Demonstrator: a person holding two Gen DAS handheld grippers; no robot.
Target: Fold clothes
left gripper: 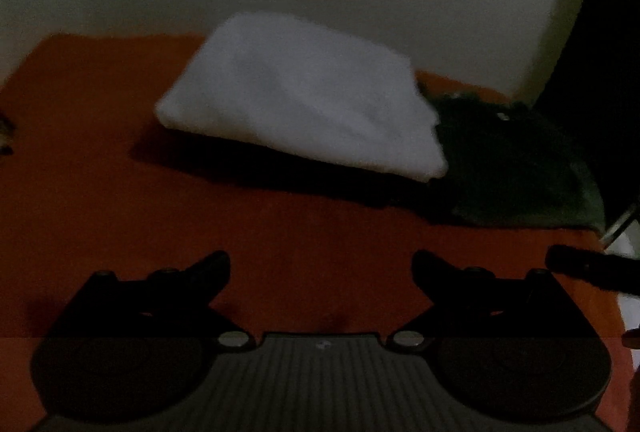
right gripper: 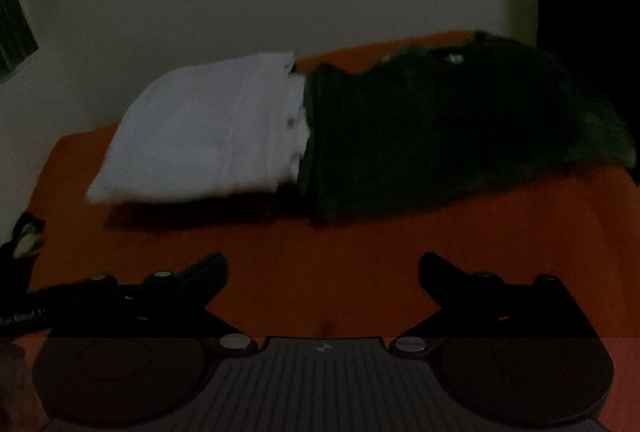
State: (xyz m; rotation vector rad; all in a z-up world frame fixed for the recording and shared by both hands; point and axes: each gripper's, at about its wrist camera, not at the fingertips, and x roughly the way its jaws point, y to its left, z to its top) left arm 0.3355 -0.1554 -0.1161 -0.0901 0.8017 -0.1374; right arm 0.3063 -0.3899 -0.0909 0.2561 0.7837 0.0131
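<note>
Left gripper (left gripper: pixel 321 264) and right gripper (right gripper: pixel 323 266) both had jaws spread wide, nothing between them. Folded white garment (left gripper: pixel 304 100) lay on the orange table (left gripper: pixel 100 192), touching a dark garment (right gripper: pixel 440 136) beside it.

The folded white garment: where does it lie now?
In both wrist views, the folded white garment lies on the orange table near the wall, its right edge against the dark garment.
</note>
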